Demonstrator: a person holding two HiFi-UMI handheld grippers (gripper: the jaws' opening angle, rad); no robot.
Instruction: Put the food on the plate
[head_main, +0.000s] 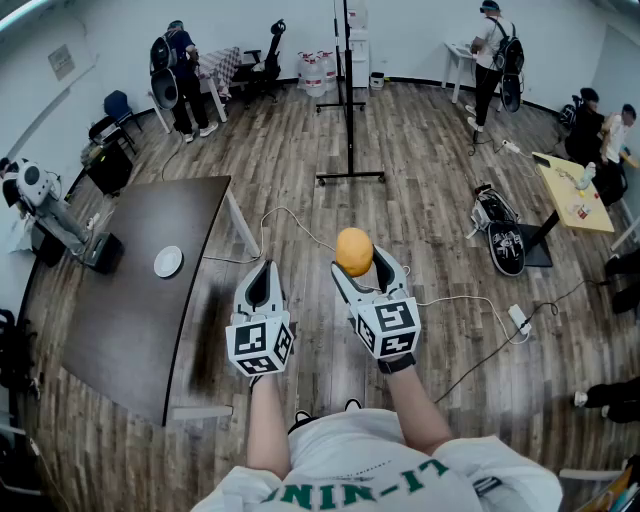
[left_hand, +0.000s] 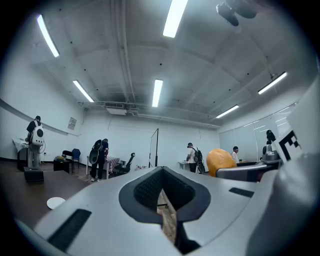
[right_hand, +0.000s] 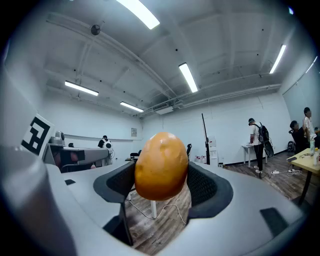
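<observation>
Head view, food: I see the food (head_main: 354, 250), one smooth orange-yellow oval lump. It is up in the air over the floor, right of the worktop's (head_main: 130, 340) long right edge, not on it.
Head view, plate: the small white plate (head_main: 168, 261) lies bare near the middle of the worktop, somewhat toward its far end, well apart from the food.
Head view, grippers: my right gripper (head_main: 366, 270) carries the food at its tip. The left gripper (head_main: 262, 278), just beside it, carries nothing.
Left gripper view, fingers: the fingers (left_hand: 145, 190) stand together with only a thin slit between them and nothing in it. The food shows off to the right, the plate low at the left.
Right gripper view, fingers: clamped on the food's two flanks, about its middle. Its top and bottom stick out free.
Right gripper view, look: glossy skin, a few shallow dimples, darker orange underneath.
Handling, my guess: firm and fairly light, but rounded and slick, so it may twist or roll. I'd keep the hold across its widest part and release it low over the plate's centre.
</observation>
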